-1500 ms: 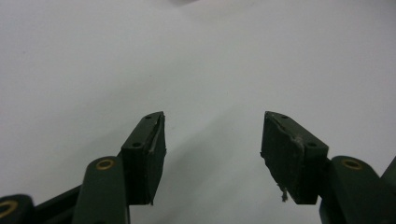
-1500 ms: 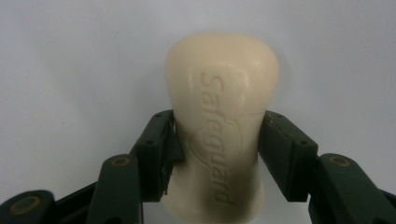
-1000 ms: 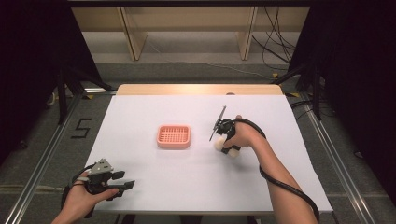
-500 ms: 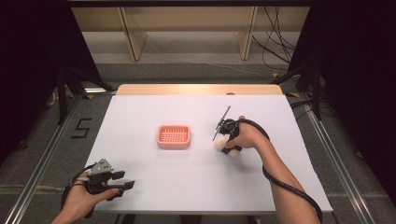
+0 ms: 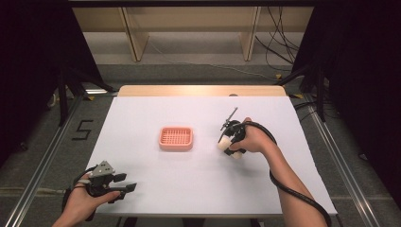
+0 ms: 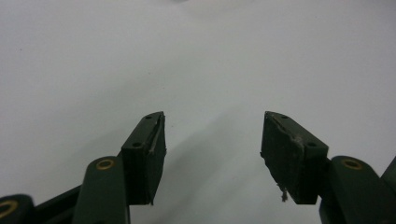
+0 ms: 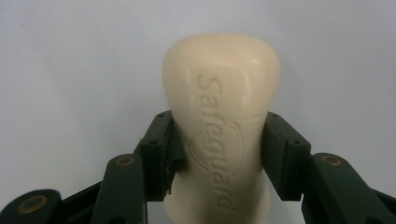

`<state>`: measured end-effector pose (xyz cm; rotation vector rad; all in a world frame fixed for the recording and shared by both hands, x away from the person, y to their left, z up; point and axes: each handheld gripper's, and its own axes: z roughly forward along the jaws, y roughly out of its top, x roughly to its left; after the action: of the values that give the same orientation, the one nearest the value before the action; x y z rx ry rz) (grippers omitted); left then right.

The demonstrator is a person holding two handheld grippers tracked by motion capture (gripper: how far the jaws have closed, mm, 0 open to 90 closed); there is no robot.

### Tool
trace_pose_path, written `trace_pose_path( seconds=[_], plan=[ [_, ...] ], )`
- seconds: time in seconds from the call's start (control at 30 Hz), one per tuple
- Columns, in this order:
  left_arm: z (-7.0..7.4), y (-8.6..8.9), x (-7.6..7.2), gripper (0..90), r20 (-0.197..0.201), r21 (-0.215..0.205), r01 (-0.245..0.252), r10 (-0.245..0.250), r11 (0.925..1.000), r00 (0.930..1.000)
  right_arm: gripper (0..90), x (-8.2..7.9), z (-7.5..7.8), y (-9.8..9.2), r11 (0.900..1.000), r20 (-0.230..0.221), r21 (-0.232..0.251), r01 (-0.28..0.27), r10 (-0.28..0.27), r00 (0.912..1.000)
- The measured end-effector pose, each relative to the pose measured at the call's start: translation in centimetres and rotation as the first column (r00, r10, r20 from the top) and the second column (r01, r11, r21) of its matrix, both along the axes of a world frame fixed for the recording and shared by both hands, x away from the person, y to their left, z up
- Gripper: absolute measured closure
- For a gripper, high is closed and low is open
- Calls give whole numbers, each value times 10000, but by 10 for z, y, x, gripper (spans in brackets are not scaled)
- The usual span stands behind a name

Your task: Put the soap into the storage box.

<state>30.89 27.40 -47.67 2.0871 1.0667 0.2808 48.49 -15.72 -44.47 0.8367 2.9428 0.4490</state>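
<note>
A cream bar of soap (image 7: 224, 116) with an embossed brand name sits between the jaws of my right gripper (image 7: 219, 154), which is shut on its narrow middle. In the high view the soap (image 5: 223, 144) hangs just above the white table, right of centre, under the right gripper (image 5: 227, 142). A pink slotted soap dish (image 5: 176, 138) lies at the table's centre, a hand's width left of the soap. My left gripper (image 5: 128, 187) rests near the front left corner; its jaws (image 6: 212, 149) stand open over bare white table with nothing between them.
The white table top (image 5: 142, 113) has a wooden strip (image 5: 198, 91) along its far edge. Metal rails (image 5: 42, 165) run along both sides on the grey floor. Wooden shelf legs (image 5: 135, 38) and cables (image 5: 279, 42) lie beyond the table.
My right gripper, holding the soap, has shifted slightly toward the near side and lower over the table. The left gripper and the soap dish have stayed put.
</note>
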Motion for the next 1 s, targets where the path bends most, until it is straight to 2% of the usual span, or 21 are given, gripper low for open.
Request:
trace_pose_path(
  seconds=[0.2,0.27,0.3,0.37,0.4,0.5,0.57,0.6,0.7,0.77,0.8,0.83,0.9,0.93,1.0],
  plan=[
    [0,0,0,397,10,-14,-9,9,10000,10000,506,-4,5,0,9988,330,429,-227,213,9992],
    [0,0,0,398,7,-5,-4,4,10000,10000,506,-6,6,1,9985,362,540,-82,63,9993],
    [0,0,0,397,6,-2,-6,6,10000,10000,506,-6,7,1,9980,505,593,-222,192,9985],
    [0,0,0,397,4,59,43,-43,10000,10000,506,-8,9,1,9979,689,650,-64,19,9976],
    [0,0,0,398,15,-10,-7,7,10000,10000,506,-8,9,0,9963,730,839,-157,96,9973],
    [0,0,0,397,23,-8,-6,6,10000,10000,506,-11,9,-1,9923,793,1237,-49,-50,9968],
    [0,0,0,397,26,3,-10,10,10000,10000,506,-12,9,-1,9908,852,1350,-92,-24,9964],
    [0,-1,0,398,25,-8,-15,15,10000,10000,506,-14,9,-1,9903,759,1384,74,-180,9969],
    [0,-1,0,398,30,-1,-13,13,10000,10000,506,-14,9,-3,9877,897,1559,83,-225,9957],
    [0,-1,0,398,26,-3,-12,12,10000,10000,506,-14,9,-4,9865,1108,1634,-101,-81,9938],
    [0,-1,0,398,29,0,-2,2,10000,10000,506,-14,9,-4,9852,1067,1712,-5,-181,9941],
    [0,0,0,397,41,130,-7,7,9999,10000,506,-14,9,-5,9851,1192,1720,-99,-109,9928],
    [0,0,0,398,48,108,-11,10,9999,10000,506,-17,10,-5,9821,1086,1880,135,-345,9935],
    [0,-1,0,398,30,30,6,-6,10000,10000,506,-17,10,-6,9808,1240,1951,63,-310,9918],
    [-1,-1,0,398,25,-37,4,-4,10000,10000,506,-18,11,-6,9794,1179,2011,158,-403,9922]
  ],
)
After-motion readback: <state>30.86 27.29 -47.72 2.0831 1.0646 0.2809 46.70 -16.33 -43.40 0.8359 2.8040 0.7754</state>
